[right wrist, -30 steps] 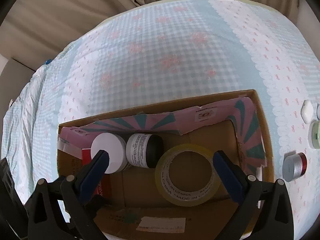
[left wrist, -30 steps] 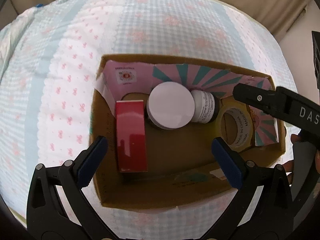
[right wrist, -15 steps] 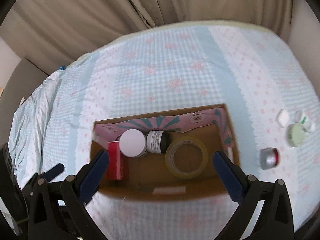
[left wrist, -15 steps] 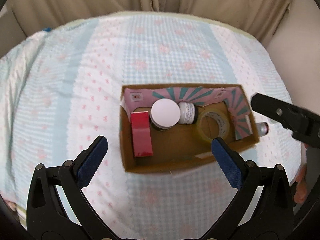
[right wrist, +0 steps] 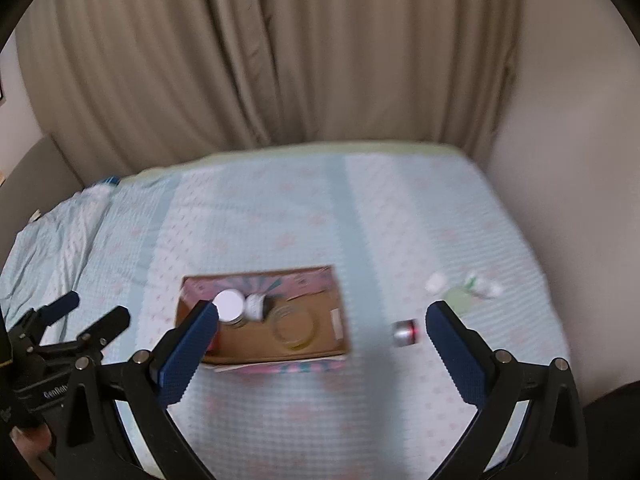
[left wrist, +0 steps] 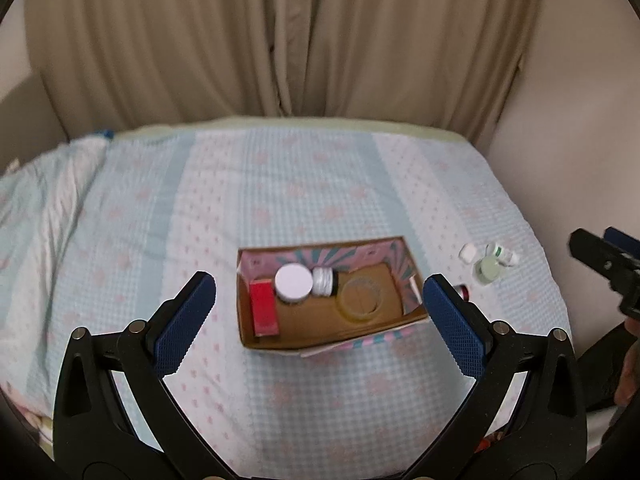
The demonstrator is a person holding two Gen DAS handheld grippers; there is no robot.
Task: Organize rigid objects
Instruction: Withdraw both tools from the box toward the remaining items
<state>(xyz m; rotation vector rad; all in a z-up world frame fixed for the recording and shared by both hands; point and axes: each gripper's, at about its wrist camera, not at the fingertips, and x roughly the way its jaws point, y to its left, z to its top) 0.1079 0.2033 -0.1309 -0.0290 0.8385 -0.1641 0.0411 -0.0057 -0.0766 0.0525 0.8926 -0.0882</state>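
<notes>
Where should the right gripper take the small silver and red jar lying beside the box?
Probably across the round silver body of the jar, coming from above. It seems to lie on its side on the bedspread, clear of the box, so both fingers fit. The right gripper is open.

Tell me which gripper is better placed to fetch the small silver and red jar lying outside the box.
Probably the right gripper. Its jaws stand open and empty, and the small silver and red jar lies on the bedsheet beside its right finger, right of the cardboard box. The left gripper faces the box.
</notes>
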